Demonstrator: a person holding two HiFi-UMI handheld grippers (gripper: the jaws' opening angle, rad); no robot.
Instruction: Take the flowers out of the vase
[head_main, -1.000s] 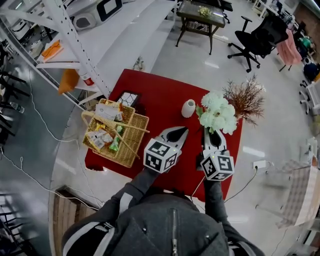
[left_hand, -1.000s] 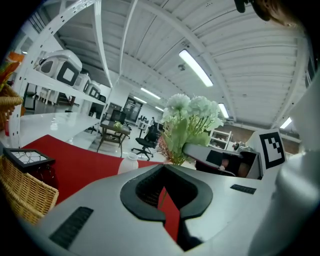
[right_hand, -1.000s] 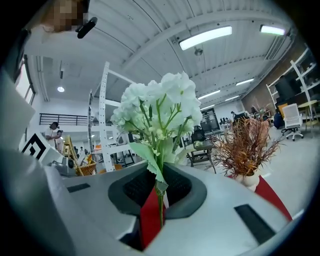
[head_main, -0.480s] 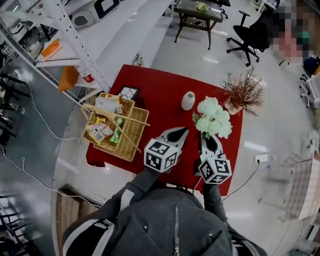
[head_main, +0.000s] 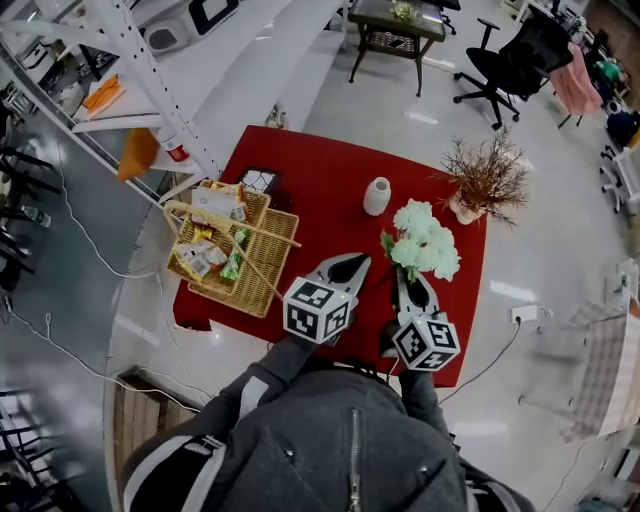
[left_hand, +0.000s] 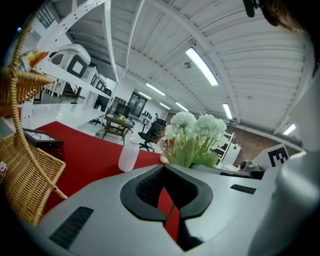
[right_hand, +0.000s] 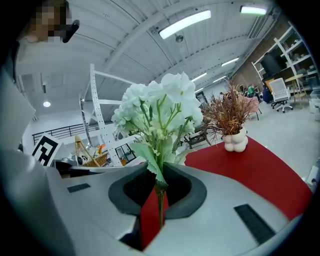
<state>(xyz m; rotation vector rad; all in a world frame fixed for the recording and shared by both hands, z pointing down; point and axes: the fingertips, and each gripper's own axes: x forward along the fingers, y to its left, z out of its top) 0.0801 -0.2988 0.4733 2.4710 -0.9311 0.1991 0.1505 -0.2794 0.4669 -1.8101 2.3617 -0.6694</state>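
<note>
A bunch of white flowers (head_main: 422, 240) with green leaves is out of the small white vase (head_main: 377, 196), which stands upright and empty on the red table (head_main: 320, 190). My right gripper (head_main: 408, 275) is shut on the green stem, and in the right gripper view the flowers (right_hand: 160, 107) rise straight above its tips (right_hand: 156, 175). My left gripper (head_main: 355, 262) hovers to the left of the bunch with its tips together and nothing visibly in them. From the left gripper (left_hand: 162, 169) I see the vase (left_hand: 128, 155) ahead on the left and the flowers (left_hand: 194, 135) on the right.
A wicker basket (head_main: 225, 250) of packets sits on the table's left part, with a small dark frame (head_main: 258, 180) behind it. A pot of dried brown twigs (head_main: 485, 175) stands at the far right corner. A white shelf rack (head_main: 130, 60) is left of the table.
My right gripper has drawn the flowers back toward me, lower and farther from the vase. The left gripper has shifted slightly toward me too.
</note>
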